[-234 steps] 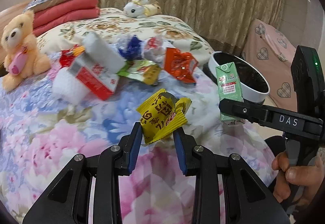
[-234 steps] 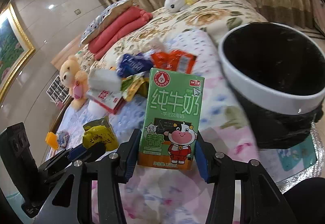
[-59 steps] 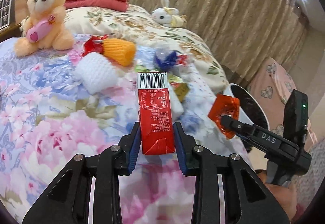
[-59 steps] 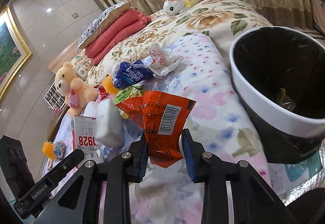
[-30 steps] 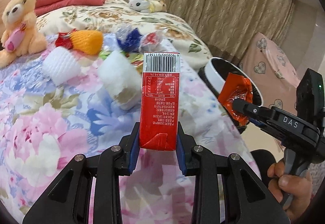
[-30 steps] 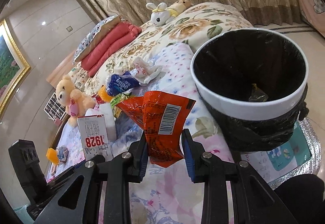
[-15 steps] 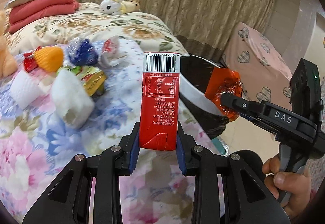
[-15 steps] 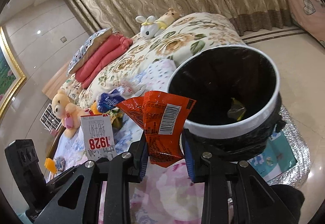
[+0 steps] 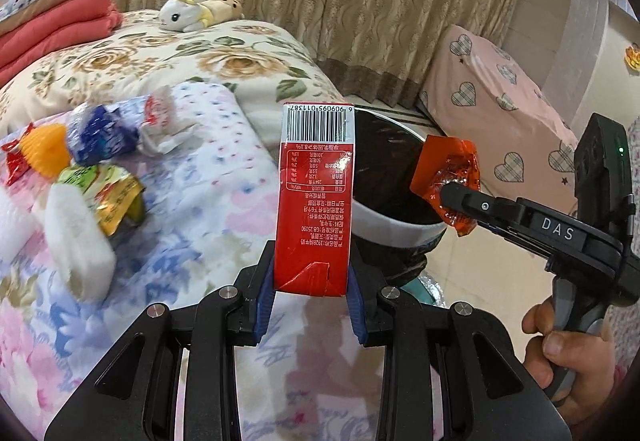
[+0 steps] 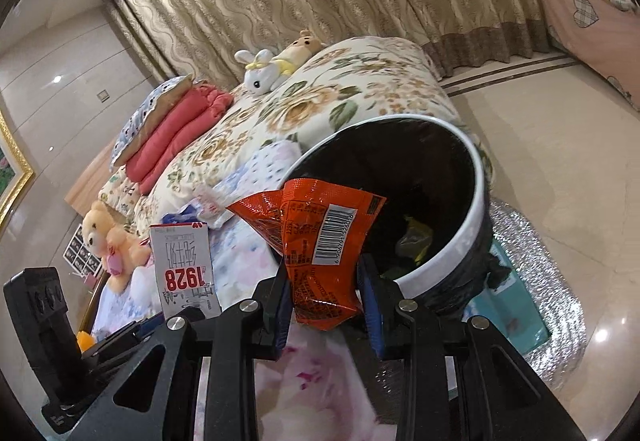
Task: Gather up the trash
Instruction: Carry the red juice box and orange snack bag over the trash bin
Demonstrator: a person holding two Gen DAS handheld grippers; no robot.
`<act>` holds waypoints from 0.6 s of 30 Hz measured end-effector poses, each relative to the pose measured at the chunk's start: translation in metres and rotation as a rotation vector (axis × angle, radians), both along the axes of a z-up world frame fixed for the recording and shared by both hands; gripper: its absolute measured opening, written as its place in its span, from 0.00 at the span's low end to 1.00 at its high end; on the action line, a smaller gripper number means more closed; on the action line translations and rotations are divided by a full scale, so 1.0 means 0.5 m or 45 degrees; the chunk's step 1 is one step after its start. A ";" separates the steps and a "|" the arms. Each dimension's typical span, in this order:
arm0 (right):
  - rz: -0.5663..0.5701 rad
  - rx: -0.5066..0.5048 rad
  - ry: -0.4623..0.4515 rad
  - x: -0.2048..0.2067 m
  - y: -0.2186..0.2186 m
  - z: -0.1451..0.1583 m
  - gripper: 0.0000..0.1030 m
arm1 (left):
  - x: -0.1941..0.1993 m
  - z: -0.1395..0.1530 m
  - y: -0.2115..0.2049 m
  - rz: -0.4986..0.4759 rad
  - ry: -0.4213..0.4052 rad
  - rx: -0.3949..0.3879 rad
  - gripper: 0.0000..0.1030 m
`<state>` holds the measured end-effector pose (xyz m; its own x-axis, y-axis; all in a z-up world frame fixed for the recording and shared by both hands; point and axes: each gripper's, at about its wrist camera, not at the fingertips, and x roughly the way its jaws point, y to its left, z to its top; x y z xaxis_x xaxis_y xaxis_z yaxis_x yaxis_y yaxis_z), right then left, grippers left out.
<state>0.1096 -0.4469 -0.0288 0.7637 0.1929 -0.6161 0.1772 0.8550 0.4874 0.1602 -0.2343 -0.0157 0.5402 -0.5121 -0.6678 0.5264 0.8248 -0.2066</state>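
Observation:
My left gripper (image 9: 311, 283) is shut on a red milk carton (image 9: 314, 201) held upright, just left of the bin. My right gripper (image 10: 325, 289) is shut on an orange snack wrapper (image 10: 316, 237) and holds it at the near rim of the white bin with a black liner (image 10: 476, 201). The bin (image 9: 394, 229) stands on the floor beside the bed and has some trash in it. The right gripper with the wrapper (image 9: 448, 177) also shows in the left wrist view, over the bin's right rim. The carton (image 10: 186, 269) shows in the right wrist view too.
Several wrappers (image 9: 102, 137), an orange foam net (image 9: 46, 155) and a white foam block (image 9: 78, 241) lie on the floral bed (image 9: 192, 221). A toy rabbit (image 9: 184, 11), red blankets (image 9: 48, 33) and a teddy bear (image 10: 108, 237) sit farther back. A pink chair (image 9: 504, 113) stands right.
Both grippers have moved right toward the bin with their loads. The wrapper is now at the bin's rim and the carton is close beside the bin.

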 end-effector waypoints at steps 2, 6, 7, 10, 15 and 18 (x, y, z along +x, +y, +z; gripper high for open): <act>-0.007 -0.002 0.005 0.004 -0.010 -0.001 0.30 | 0.007 0.001 -0.014 -0.013 0.001 0.008 0.29; -0.021 -0.007 0.018 0.015 -0.028 -0.007 0.30 | 0.018 0.007 -0.039 -0.034 -0.001 0.021 0.29; -0.023 -0.008 0.019 0.016 -0.031 -0.008 0.30 | 0.023 0.008 -0.044 -0.038 0.002 0.023 0.29; -0.027 -0.008 0.024 0.023 -0.043 -0.012 0.30 | 0.038 0.013 -0.062 -0.046 0.011 0.028 0.29; -0.032 -0.011 0.035 0.040 -0.059 -0.014 0.30 | 0.054 0.025 -0.089 -0.069 -0.006 0.047 0.29; -0.034 -0.009 0.043 0.050 -0.069 -0.015 0.30 | 0.064 0.028 -0.107 -0.084 -0.003 0.053 0.29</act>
